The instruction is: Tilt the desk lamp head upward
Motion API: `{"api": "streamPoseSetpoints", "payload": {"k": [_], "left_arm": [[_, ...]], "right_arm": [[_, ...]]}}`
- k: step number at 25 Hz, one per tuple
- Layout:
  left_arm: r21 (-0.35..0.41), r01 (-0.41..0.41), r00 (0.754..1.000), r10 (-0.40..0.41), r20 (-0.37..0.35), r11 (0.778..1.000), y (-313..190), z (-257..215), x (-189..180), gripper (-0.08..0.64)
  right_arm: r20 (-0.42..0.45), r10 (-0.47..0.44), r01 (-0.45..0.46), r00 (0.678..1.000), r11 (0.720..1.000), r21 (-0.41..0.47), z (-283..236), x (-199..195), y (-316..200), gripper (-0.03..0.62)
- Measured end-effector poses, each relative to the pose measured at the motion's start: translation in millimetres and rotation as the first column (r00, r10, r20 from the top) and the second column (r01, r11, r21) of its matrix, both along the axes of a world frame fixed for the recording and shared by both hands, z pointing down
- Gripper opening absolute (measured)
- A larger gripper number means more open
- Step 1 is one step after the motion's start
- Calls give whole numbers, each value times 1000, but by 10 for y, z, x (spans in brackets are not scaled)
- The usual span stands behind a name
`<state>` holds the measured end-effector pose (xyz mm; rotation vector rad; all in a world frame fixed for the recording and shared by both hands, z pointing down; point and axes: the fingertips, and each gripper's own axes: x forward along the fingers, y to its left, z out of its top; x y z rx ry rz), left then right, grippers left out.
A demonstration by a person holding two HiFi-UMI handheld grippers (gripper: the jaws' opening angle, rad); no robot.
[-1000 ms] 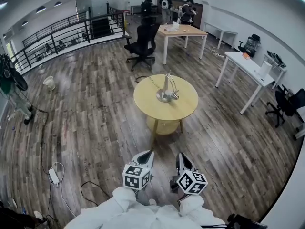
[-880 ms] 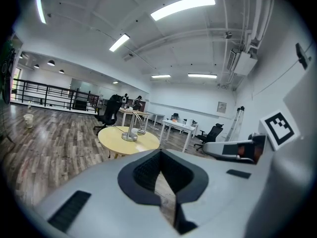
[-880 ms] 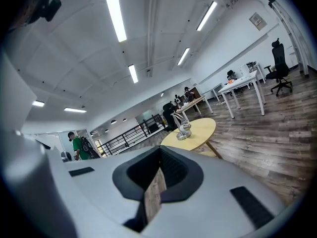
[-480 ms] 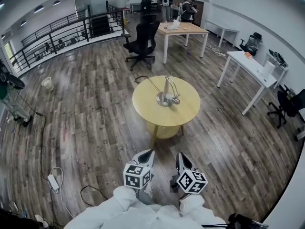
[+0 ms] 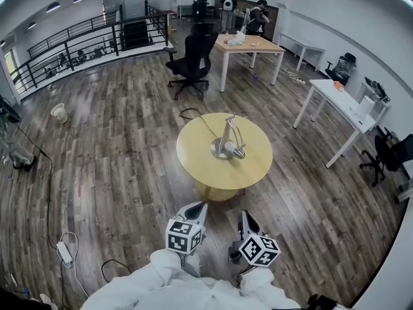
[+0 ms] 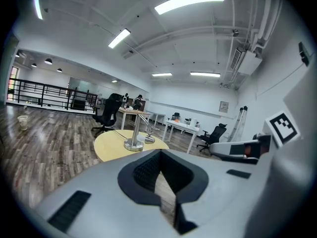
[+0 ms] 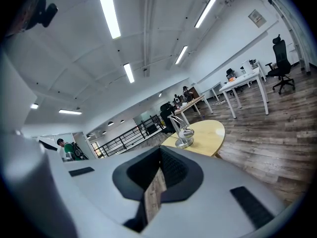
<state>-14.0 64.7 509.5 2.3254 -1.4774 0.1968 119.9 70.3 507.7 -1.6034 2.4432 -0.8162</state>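
Observation:
A silver desk lamp (image 5: pixel 225 144) stands on a round yellow table (image 5: pixel 200 163) in the middle of the room, its small head (image 5: pixel 238 152) hanging low just above the tabletop. Both grippers are held close to the person's body, well short of the table. The left gripper (image 5: pixel 201 206) and the right gripper (image 5: pixel 245 213) point toward the table, both shut and empty. The left gripper view shows the lamp (image 6: pixel 135 140) and table (image 6: pixel 110 144) far ahead of its jaw tips (image 6: pixel 159 153). Beyond the shut right gripper (image 7: pixel 161 150), the lamp (image 7: pixel 182 132) also stands far off.
A black office chair (image 5: pixel 191 60) and a wooden desk (image 5: pixel 255 45) stand beyond the table, and a white desk (image 5: pixel 339 94) is at the right. A cable and power strip (image 5: pixel 63 253) lie on the wood floor at the left. People stand at the far end.
The table and lamp have come closer and lower in the head view as the person walks toward them. Both grippers keep their pose and stay shut.

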Motion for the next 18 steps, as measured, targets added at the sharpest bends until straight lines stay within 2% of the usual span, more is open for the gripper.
{"api": "streamPoseSetpoints", "payload": {"k": [10,14,18], "left_arm": [[-9,-19,1000,19,8,1000,-783,29,-327,-2],[-17,-33,999,33,12,999,-1040,75,-431,-2],[-30,-45,999,45,3,999,-1248,108,-483,-2]], "right_arm": [[13,28,-28,1000,1000,6,-37,-285,-855,12],[45,36,-37,998,999,5,-81,-413,-1084,12],[19,48,-48,999,999,-13,-34,-466,-1245,12]]}}
